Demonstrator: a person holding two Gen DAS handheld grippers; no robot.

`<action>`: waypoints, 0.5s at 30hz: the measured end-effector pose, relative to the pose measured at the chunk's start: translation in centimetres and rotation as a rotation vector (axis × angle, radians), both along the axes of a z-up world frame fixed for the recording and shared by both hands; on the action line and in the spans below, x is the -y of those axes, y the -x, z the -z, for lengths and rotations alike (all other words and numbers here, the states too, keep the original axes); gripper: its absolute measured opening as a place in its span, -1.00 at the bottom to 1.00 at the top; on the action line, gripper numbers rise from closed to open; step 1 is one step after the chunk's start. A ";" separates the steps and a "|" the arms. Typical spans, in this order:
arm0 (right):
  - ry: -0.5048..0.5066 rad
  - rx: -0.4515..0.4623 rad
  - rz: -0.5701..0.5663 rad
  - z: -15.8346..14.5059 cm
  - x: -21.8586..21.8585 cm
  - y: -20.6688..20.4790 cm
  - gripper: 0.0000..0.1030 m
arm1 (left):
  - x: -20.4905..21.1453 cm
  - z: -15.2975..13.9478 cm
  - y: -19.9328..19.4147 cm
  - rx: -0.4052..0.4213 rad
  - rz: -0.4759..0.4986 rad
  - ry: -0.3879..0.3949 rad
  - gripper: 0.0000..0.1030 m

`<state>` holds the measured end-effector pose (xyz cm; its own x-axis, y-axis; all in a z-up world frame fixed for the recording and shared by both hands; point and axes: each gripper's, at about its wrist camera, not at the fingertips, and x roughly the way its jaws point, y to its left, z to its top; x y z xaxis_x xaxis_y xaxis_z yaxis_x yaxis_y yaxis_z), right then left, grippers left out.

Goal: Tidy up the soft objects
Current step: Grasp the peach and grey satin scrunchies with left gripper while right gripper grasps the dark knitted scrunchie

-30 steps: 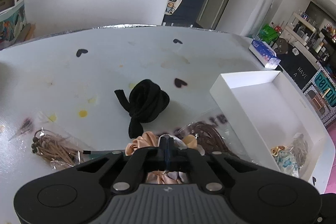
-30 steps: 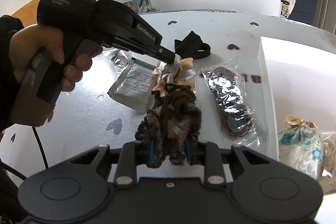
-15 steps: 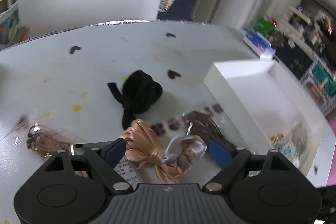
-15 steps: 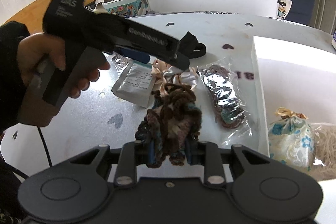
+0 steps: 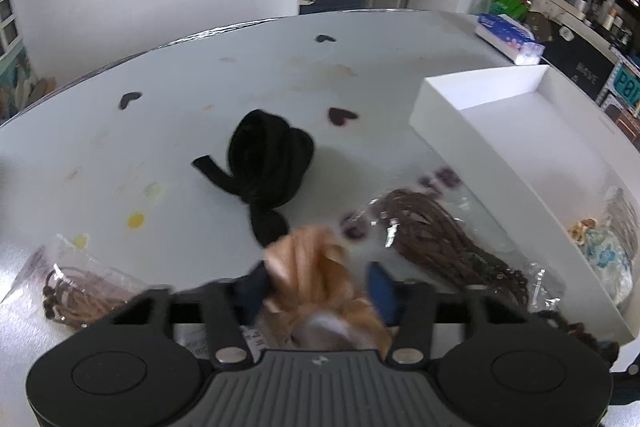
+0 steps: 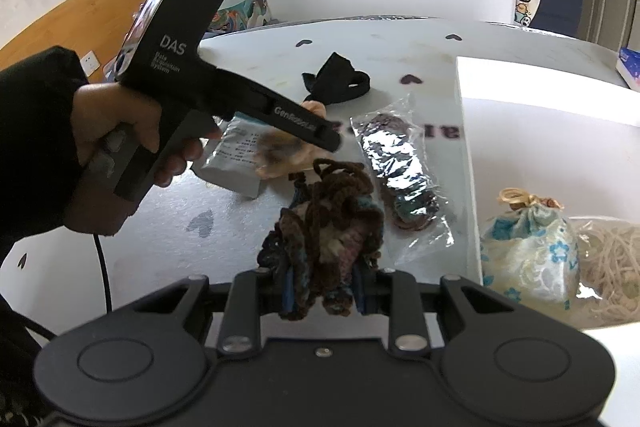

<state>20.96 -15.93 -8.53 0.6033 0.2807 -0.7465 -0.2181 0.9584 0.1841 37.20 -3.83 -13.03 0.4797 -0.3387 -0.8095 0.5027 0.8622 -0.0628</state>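
- Whereas the left gripper stood wide around the peach satin bow half a second ago, and shut above it a second ago, its jaws have just been closing, and the bow now sits between the blue pads; motion blur hides whether they press it yet.
- Seen from the right wrist, the left gripper has dropped lower over the bow on the white table, next to a grey foil packet.
- Unchanged across the frames, the right gripper is narrowly clamped on a brown and teal yarn scrunchie, held above the table.
- Also unmoved: the black fabric headband, the bag of brown cords and the white box holding a floral drawstring pouch.
- On the left gripper's body, white lettering reads "DAS", with small lines beneath that seem to say "Data Acquisition System"; the finger bears "GenRobot.ai".
- Small print on the foil packet is unreadable.
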 end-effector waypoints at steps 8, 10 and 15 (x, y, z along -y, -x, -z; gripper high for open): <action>-0.009 0.003 -0.016 0.0 0.0 -0.1 -0.45 | -1.8 -0.4 0.2 -0.043 -0.071 0.055 0.59; -0.011 0.002 -0.022 0.0 0.0 -0.1 -0.45 | -2.4 -0.8 0.5 -0.059 -0.084 0.092 0.73; -0.017 0.001 -0.019 0.1 0.3 -0.2 -0.45 | -3.1 -2.0 2.2 -0.081 -0.024 0.130 0.57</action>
